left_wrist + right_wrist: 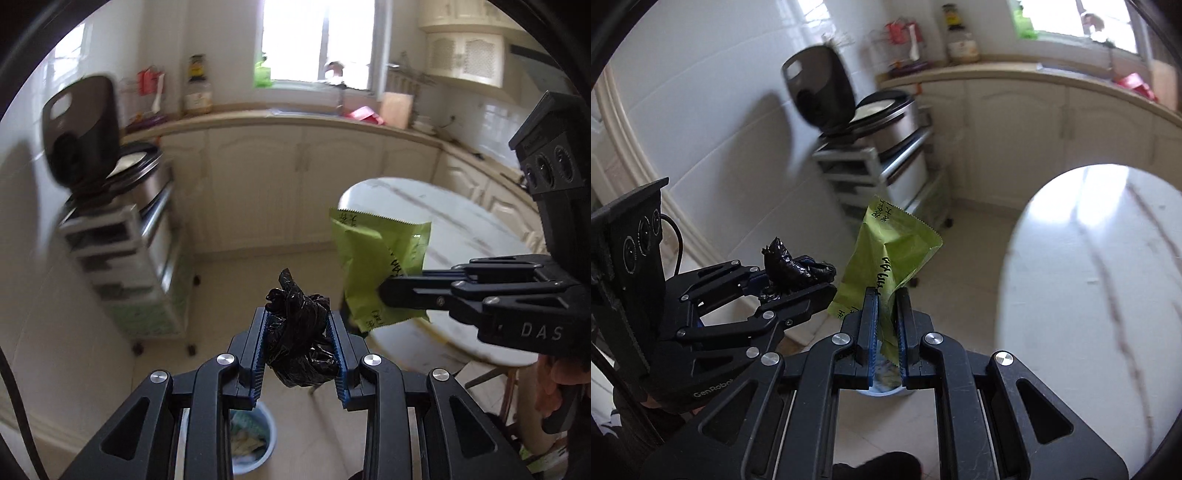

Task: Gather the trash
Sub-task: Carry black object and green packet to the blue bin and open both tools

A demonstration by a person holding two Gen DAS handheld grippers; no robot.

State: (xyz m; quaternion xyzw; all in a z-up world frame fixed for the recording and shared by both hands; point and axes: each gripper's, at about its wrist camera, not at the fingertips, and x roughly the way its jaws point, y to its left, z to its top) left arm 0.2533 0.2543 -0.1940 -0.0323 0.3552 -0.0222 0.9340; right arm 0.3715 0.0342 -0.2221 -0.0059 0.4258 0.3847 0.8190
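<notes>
Two grippers are loaded. Left wrist view: the left gripper (297,334), lower centre, clamps a crumpled glossy black plastic bag (301,341) between ribbed blue pads. Entering from the right, the right gripper (384,291) pinches a flat, creased green wrapper (376,254) with a serrated top edge. A pale blue bin (258,439) shows at the bottom, partly hidden. Right wrist view: the right gripper (886,314), angled downward, is closed on the green wrapper (894,251) at centre; the left gripper (812,288), centre left, grips the black plastic bag (794,269).
</notes>
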